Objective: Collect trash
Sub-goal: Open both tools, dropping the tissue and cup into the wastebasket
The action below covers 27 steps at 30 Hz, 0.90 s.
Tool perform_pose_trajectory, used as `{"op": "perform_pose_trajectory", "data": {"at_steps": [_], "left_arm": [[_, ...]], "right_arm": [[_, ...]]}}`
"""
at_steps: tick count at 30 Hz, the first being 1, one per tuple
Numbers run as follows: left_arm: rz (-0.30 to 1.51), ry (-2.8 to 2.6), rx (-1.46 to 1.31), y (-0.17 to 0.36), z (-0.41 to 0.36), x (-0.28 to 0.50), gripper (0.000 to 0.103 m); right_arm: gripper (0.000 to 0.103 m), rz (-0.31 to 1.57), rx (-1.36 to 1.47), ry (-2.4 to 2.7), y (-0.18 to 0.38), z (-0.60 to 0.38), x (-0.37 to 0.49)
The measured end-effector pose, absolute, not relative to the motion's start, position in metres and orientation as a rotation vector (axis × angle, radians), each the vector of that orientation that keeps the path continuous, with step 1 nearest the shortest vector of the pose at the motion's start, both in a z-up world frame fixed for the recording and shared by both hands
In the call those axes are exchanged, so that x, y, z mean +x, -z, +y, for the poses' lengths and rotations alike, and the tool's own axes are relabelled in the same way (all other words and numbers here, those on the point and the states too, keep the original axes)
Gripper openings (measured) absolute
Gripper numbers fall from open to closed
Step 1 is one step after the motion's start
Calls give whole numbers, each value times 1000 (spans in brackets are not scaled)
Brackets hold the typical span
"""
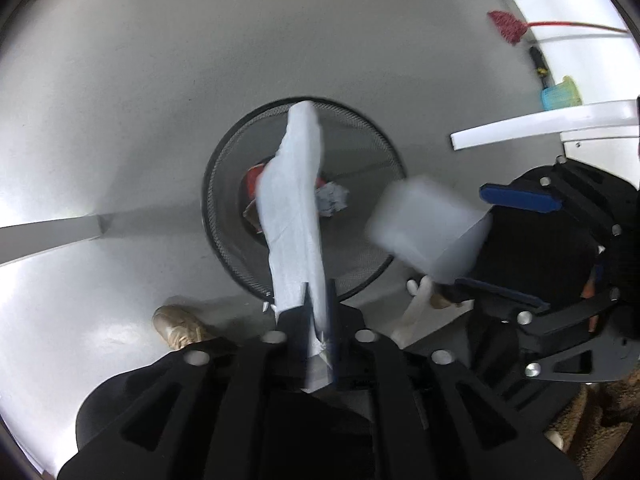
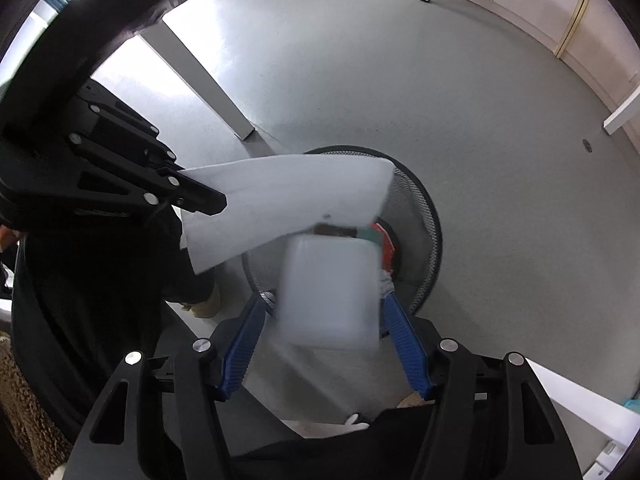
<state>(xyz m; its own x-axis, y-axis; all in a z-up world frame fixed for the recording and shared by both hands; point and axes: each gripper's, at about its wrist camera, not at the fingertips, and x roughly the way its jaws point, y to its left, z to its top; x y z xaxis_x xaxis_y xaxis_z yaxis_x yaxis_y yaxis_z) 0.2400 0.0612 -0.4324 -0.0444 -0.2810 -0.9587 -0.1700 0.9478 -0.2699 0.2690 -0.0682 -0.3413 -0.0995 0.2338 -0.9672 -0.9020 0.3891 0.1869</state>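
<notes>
From the left wrist, the left gripper (image 1: pixel 316 320) points down over the mesh bin (image 1: pixel 224 184) on the grey floor, its jaws slightly parted around the near end of a long white paper (image 1: pixel 296 208) that hangs above the trash already inside; whether the pads press it I cannot tell. From the right wrist, the right gripper (image 2: pixel 324 320) has its blue pads (image 2: pixel 404 336) wide apart with a blurred translucent box (image 2: pixel 332 292) between them at the bin's near rim, apparently not clamped. Both pieces should be released only over the opening, the box a little farther in so it clears the rim.
</notes>
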Motion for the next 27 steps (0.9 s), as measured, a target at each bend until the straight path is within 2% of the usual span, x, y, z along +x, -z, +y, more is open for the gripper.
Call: {"op": "perform_pose_trajectory", "data": {"at_steps": [1,2,3,5,6,15,27], "left_arm": [[1610,85,-350,428,62,240,87],[1590,78,-352,423,62,239,99],[1581,83,-355,419,63,239,96],[1573,66,-365,416,67,236,98],[1570,58,-366,415,69,235,98],[1544,86,-367,404,72,234,98],[1343,57,-326,337,66,211,98]], "right_arm": [[77,1321,-677,-1080,339,-69,272],[83,1318,-674,-1075,339,-71,272],[93,1321,-660,-1074,336,-73,273],[94,1339,-642,-1071,334,-68,275],[100,1342,-640,-1069,335,-70,278],[100,1308,-641,-1070,322,-76,280],[100,1228,-603,-1120,275,-82,269]]}}
